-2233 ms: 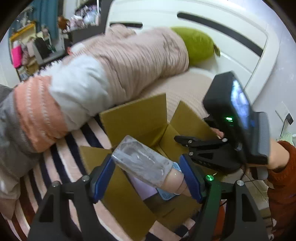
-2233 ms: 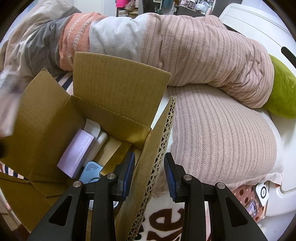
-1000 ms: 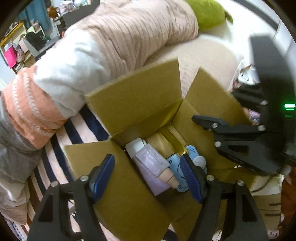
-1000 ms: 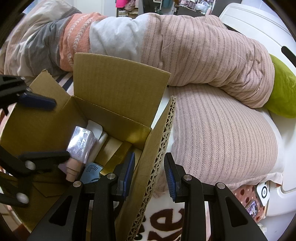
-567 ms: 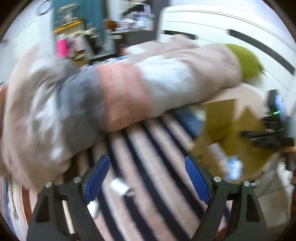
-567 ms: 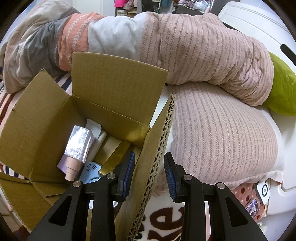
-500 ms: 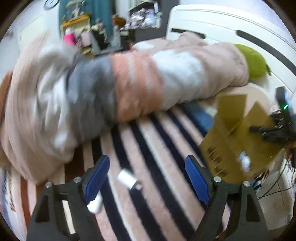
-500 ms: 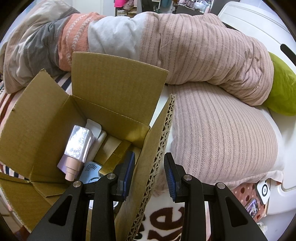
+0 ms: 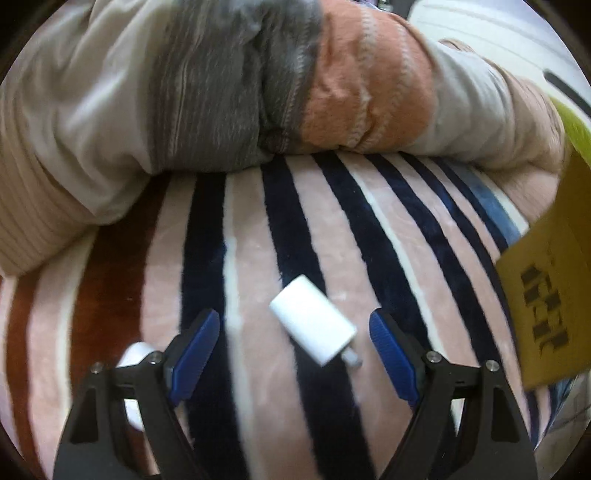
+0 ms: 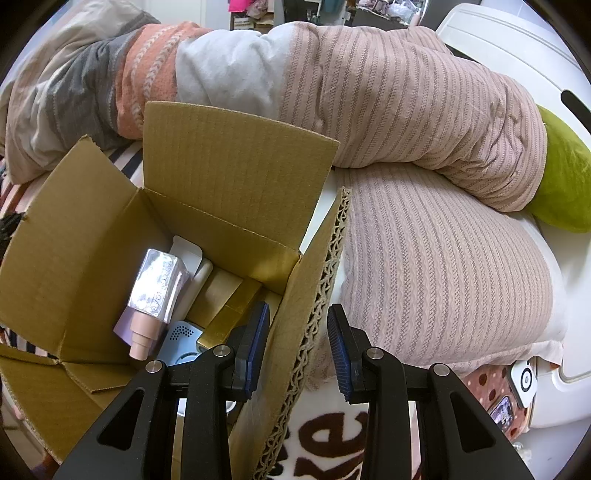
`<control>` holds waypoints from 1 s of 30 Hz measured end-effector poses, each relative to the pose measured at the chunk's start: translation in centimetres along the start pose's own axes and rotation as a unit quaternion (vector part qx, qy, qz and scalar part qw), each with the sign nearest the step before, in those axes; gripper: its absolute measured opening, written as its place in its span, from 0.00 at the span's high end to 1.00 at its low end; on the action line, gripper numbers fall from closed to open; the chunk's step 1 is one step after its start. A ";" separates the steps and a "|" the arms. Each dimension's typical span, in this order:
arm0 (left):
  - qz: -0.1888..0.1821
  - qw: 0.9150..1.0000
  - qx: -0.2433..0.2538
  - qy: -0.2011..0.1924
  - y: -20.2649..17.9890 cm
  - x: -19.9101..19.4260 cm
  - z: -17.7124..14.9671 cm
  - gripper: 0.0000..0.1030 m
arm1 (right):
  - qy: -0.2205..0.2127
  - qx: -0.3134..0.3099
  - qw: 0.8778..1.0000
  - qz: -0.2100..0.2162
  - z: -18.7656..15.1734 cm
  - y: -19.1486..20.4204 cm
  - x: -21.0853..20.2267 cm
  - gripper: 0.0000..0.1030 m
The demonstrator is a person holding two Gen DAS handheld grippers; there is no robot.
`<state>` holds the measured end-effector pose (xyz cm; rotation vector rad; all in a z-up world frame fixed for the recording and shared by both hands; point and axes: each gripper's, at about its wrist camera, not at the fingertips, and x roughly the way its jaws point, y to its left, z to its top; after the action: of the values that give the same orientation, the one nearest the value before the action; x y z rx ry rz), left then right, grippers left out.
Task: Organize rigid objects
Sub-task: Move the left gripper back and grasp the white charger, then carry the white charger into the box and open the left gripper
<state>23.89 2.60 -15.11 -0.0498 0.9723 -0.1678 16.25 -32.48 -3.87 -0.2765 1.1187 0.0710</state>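
In the left wrist view a white charger plug (image 9: 314,325) lies on the striped blanket (image 9: 369,229). My left gripper (image 9: 293,321) hovers over it, one finger on each side; the jaws are closing but stand clear of the plug. A second small white object (image 9: 135,354) sits partly hidden behind the left finger. My right gripper (image 10: 297,321) is shut on the right flap (image 10: 314,295) of the open cardboard box (image 10: 221,158). Inside the box lie a silver-capped pink bottle (image 10: 157,291), a blue item (image 10: 179,341) and gold cartons (image 10: 229,306).
A rolled quilt in grey, orange, white and pink (image 9: 258,85) borders the blanket at the back. The box's printed side (image 9: 546,295) stands at the right edge of the left wrist view. A green pillow (image 10: 565,184) and a white headboard (image 10: 498,29) lie beyond.
My left gripper let the silver-capped bottle drop into the box, swung away left and came down over the white plug on the blanket. The right gripper has kept still on the flap.
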 end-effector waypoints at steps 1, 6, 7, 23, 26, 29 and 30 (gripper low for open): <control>-0.004 1.000 -0.006 0.002 0.0 0.5 0.2 0.29 | 0.000 0.000 1.000 0.000 0.0 0.0 0.0 0.73; -0.002 1.000 0.004 0.002 -0.9 1.4 0.3 0.58 | 0.000 0.000 1.000 0.002 0.0 -0.1 -0.1 0.73; 0.005 1.000 0.015 0.000 -1.2 1.4 0.3 0.58 | 0.000 0.000 1.000 0.002 0.0 -0.1 -0.1 0.73; -0.011 0.988 0.108 -0.112 -6.7 -9.9 2.4 0.58 | -0.003 0.000 1.000 0.002 0.0 0.0 -0.2 0.73; -0.031 0.980 0.140 -0.141 -9.9 -13.2 3.2 0.58 | -0.004 0.000 1.000 0.003 0.0 -0.1 -0.2 0.73; -0.065 0.972 0.171 -0.150 -13.1 -15.4 3.7 0.58 | -0.006 0.001 1.000 0.005 0.1 -0.2 -0.2 0.73; -0.082 0.970 0.178 -0.147 -14.3 -15.8 4.0 0.58 | -0.007 0.002 1.000 0.005 0.0 -0.2 -0.2 0.73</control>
<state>16.72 -9.02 1.75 0.1710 0.6299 -0.4723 16.23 -32.64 -3.64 -0.2672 1.1070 0.0800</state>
